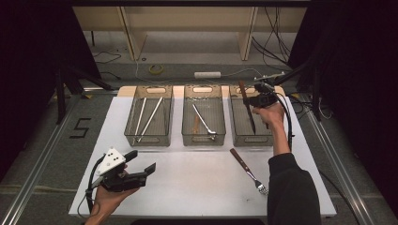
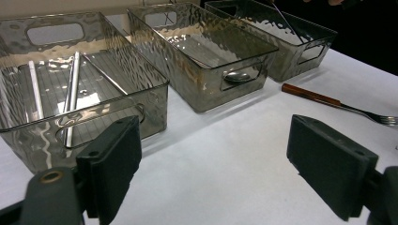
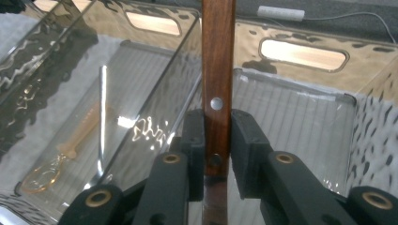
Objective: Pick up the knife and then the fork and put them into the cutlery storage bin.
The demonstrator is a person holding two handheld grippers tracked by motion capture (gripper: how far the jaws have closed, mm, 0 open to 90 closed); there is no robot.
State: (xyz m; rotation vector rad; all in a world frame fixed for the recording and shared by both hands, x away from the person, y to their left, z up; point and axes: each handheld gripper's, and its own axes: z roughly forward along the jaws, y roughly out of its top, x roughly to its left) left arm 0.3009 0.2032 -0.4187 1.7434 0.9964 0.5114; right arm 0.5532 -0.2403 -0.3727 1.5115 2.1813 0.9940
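Note:
A knife with a brown wooden handle [image 3: 218, 70] and a dark blade [image 1: 251, 119] hangs over the right clear bin [image 1: 253, 139], blade slanting down into it. My right gripper [image 3: 217, 126] is shut on the handle near its rivets; in the high view it [image 1: 253, 101] is above the bin's far half. A fork with a wooden handle [image 1: 248, 171] lies on the white table in front of that bin, also in the left gripper view [image 2: 328, 101]. My left gripper [image 1: 142, 161] rests at the front left, open with nothing between its pads [image 2: 213, 159].
Three clear bins stand in a row on the white table [image 1: 187, 178]. The left bin [image 1: 131, 136] holds two long silver rods [image 2: 70, 93]. The middle bin [image 1: 203, 139] holds a metal spoon [image 1: 204, 121] and an amber one [image 3: 61, 154]. Cables and a floor rail lie beyond the table.

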